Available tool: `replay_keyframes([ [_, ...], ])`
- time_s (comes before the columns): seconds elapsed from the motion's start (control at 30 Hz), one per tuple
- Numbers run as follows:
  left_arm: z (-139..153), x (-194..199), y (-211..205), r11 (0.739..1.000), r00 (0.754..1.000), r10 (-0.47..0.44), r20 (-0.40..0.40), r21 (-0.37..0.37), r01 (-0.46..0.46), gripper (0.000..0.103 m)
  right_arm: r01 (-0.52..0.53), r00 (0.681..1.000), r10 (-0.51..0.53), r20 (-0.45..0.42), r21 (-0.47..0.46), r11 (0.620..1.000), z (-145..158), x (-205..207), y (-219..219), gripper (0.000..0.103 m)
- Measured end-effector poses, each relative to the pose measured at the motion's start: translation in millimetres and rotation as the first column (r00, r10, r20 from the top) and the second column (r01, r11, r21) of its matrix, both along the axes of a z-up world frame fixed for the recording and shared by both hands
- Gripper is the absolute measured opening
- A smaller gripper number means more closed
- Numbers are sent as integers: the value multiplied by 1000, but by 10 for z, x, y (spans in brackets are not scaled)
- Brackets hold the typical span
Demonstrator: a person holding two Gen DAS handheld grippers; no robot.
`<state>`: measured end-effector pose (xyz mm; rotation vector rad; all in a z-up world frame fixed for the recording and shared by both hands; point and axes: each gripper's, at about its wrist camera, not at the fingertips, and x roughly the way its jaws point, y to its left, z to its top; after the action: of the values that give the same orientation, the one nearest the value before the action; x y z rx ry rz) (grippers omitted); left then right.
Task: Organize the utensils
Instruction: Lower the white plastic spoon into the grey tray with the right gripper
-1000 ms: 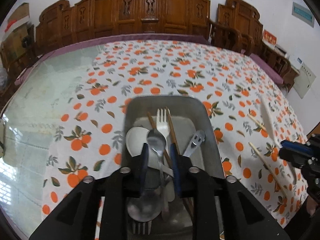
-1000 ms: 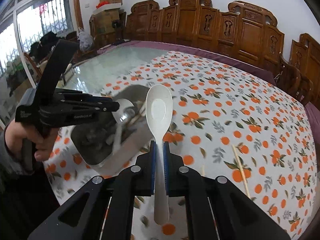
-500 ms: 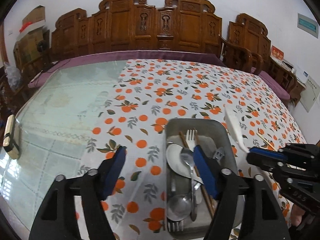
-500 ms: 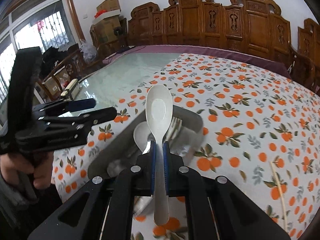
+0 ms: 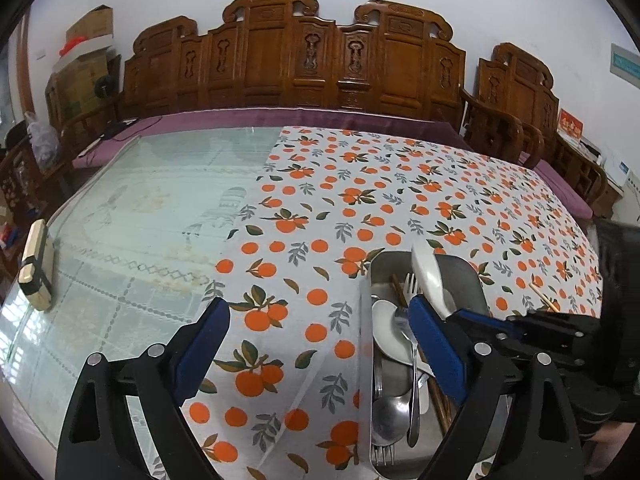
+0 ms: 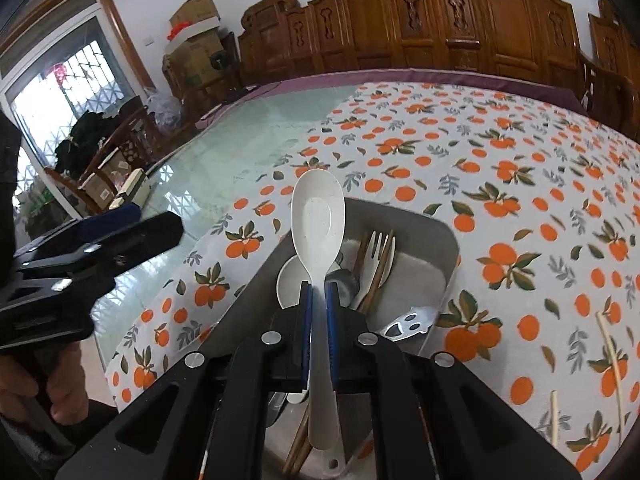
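Note:
My right gripper (image 6: 319, 292) is shut on the handle of a white spoon (image 6: 318, 216), bowl forward, over the near left part of a metal tray (image 6: 416, 232). In the tray lie another white spoon (image 6: 288, 284), a pale fork (image 6: 380, 244), brown chopsticks (image 6: 376, 276) and a bottle opener (image 6: 412, 322). In the left wrist view the tray (image 5: 468, 276) sits low right, with metal spoons (image 5: 390, 412) at its near end and the held white spoon (image 5: 428, 276) above it. My left gripper (image 5: 316, 312) hangs left of the tray, its jaws opening with nothing between them.
Loose pale chopsticks (image 6: 612, 356) lie on the orange-print cloth right of the tray. A wooden block (image 5: 36, 272) rests on the bare glass tabletop (image 5: 140, 208) at far left. Carved wooden chairs (image 5: 320, 60) line the far side. A person's hand (image 6: 52, 392) holds the left gripper.
The left gripper let go of a metal spoon in the tray, opened wide and drew back to the left. The right gripper carried the white spoon over the tray.

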<state>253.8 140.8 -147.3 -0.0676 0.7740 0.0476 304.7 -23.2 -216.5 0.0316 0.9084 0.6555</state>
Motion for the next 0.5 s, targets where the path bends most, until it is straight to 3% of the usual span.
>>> replay_keyframes([
  [0.5, 2, 4, -7, 1000, 1000, 1, -2, 0, -1, 87, -6, 1000, 6, -13, -4, 1000, -106, -52, 1, 10],
])
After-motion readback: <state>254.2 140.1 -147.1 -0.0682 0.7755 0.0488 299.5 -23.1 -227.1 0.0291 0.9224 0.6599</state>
